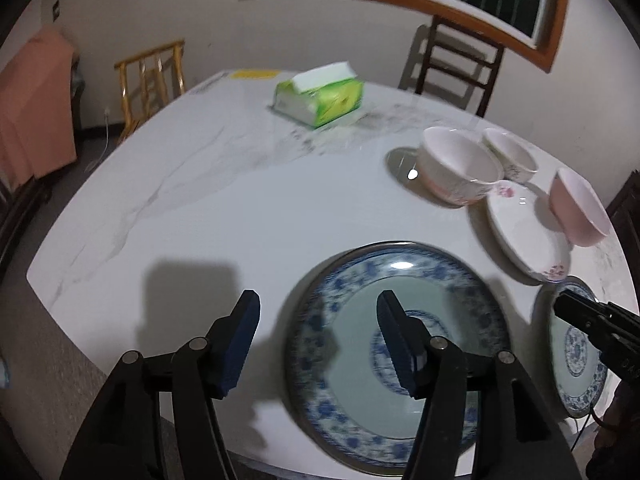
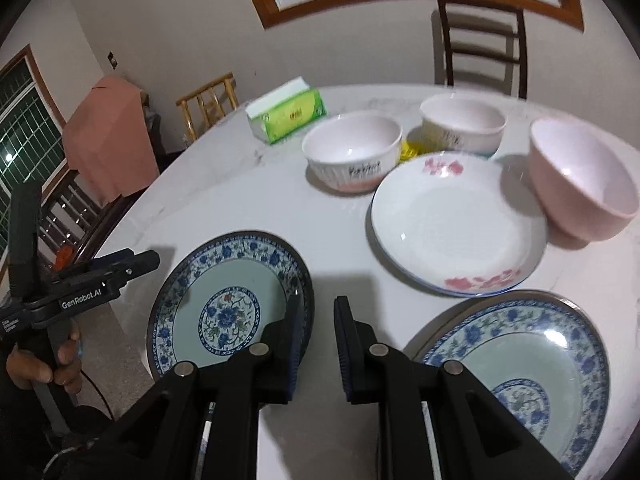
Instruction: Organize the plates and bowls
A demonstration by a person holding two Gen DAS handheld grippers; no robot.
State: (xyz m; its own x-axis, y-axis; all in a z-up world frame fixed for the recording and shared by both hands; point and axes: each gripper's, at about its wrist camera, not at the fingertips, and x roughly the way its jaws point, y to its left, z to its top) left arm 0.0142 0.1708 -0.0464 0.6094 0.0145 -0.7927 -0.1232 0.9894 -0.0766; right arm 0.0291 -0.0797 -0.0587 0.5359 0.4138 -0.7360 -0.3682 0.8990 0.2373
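Two blue-patterned plates lie at the table's near edge: one on the left, another on the right. Behind them sit a white plate with pink flowers, a pink bowl and two white bowls. My left gripper is open and empty, with its right finger over the left plate. My right gripper is open and empty above the bare table between the two blue plates.
A green tissue pack lies at the far side of the white marble table. Chairs stand around it. A small yellow item lies between the white bowls.
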